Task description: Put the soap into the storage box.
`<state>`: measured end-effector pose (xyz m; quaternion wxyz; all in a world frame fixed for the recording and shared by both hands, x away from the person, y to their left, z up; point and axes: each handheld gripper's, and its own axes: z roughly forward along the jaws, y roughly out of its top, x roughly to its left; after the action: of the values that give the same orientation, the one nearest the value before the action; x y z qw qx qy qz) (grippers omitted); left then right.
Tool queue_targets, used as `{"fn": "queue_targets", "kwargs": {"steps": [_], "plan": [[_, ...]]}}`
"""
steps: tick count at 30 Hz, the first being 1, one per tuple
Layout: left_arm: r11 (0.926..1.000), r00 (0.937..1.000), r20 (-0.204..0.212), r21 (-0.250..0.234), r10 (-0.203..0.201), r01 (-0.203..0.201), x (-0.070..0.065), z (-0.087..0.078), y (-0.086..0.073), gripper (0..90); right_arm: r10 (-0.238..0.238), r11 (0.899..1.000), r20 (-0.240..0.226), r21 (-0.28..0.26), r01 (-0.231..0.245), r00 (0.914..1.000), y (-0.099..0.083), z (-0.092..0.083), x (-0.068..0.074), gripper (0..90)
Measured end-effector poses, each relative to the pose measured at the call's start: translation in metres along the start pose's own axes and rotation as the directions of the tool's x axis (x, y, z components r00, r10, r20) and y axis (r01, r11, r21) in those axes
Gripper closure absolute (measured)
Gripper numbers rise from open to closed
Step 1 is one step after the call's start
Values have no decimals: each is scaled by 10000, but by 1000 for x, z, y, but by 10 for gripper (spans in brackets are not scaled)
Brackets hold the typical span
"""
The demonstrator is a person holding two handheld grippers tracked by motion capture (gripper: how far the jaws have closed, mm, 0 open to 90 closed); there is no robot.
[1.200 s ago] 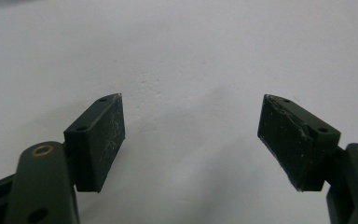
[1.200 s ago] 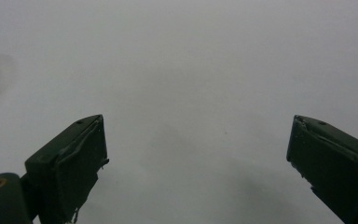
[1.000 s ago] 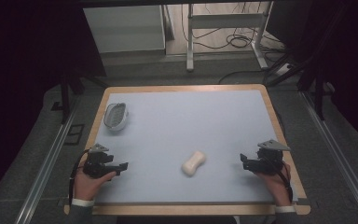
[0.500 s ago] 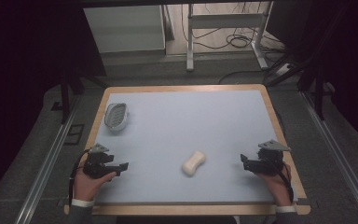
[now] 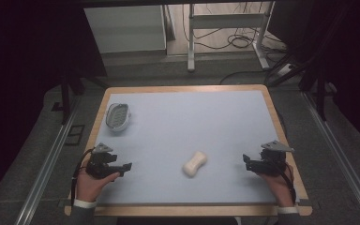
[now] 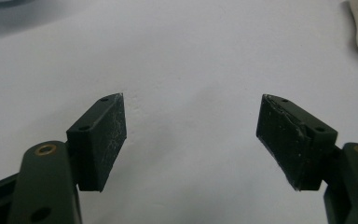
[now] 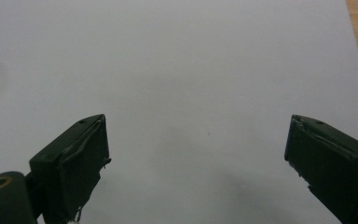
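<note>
Grippers both wide open, empty: left gripper (image 5: 127, 166) near-left on desk (image 5: 178, 117), right gripper (image 5: 246, 161) near-right. White lump (image 5: 194, 163) lies between, untouched. Dish (image 5: 117, 116) far-left.

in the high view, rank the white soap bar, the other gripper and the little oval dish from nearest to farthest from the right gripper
1. The white soap bar, just to the left of the right gripper, near the middle of the front of the table.
2. The left gripper, across the table at the front left.
3. The oval dish, at the far left edge of the mat.
</note>
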<state>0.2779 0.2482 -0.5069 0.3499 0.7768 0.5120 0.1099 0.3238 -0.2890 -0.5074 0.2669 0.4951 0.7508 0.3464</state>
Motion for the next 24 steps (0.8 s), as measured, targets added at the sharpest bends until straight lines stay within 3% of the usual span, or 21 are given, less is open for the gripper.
{"fn": "queue_targets", "kwargs": {"steps": [8, 13, 24], "plan": [[9999, 9997, 154, 22, 170, -171, -8, 2, 11, 242, 31, 9999, 19, -95, -31, 10000, 2, -3, -1, 63], [9985, 9982, 244, -31, 549, -548, -20, -1, 23, 238, 28, 10000, 31, -87, -28, 10000, 2, -4, -2, 63], [9952, 9947, 317, -5, 976, -976, -37, 1, 37, 235, 46, 9999, -3, -100, -46, 10000, 2, -4, -2, 62]]}}
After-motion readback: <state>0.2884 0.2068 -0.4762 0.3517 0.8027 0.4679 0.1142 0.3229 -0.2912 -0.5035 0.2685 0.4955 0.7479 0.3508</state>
